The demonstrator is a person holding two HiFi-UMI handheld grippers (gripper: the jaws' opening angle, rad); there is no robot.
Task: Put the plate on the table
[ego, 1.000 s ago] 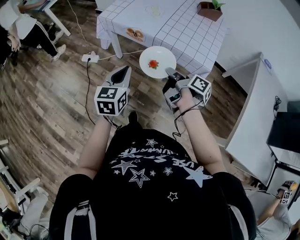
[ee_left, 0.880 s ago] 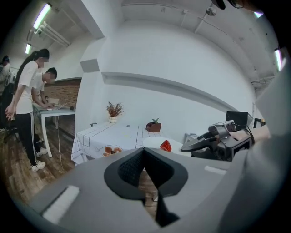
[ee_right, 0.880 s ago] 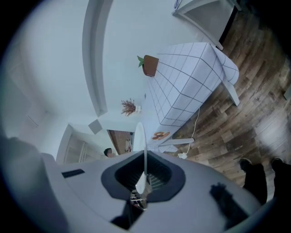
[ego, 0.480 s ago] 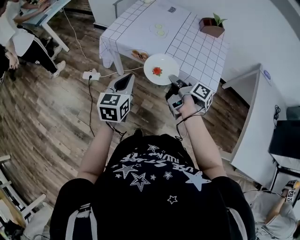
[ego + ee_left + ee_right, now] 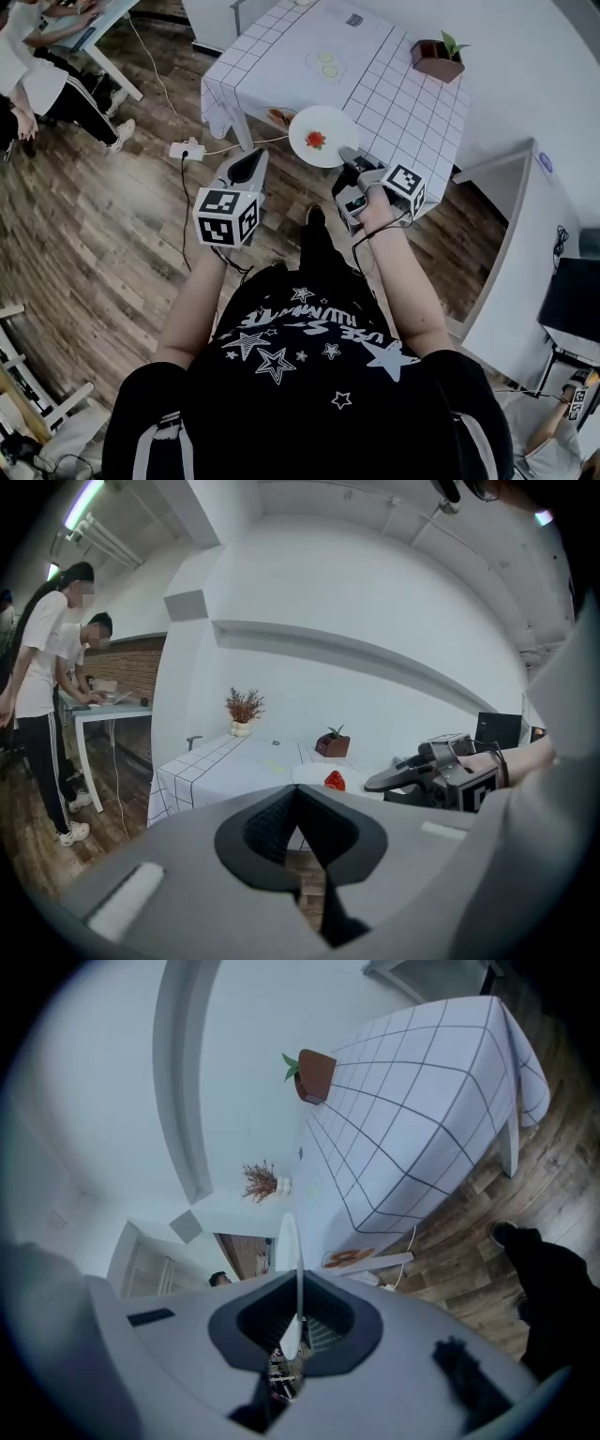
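A white plate with a red piece of food on it hangs level in the air, just short of the table's near edge. My right gripper is shut on its near rim. In the right gripper view the plate shows edge-on, pinched between the jaws of that gripper. My left gripper is shut with nothing in it, and is held to the left of the plate. From the left gripper I see the plate and the right gripper beside it.
The table with a white checked cloth stands ahead, bearing a potted plant at its far right and small flat things at the middle. A power strip and its cables lie on the wooden floor. People stand at a desk at the far left.
Both grippers and the plate have been carried forward toward the table, which now lies closer and larger in the head view. The grip on the plate is unchanged.
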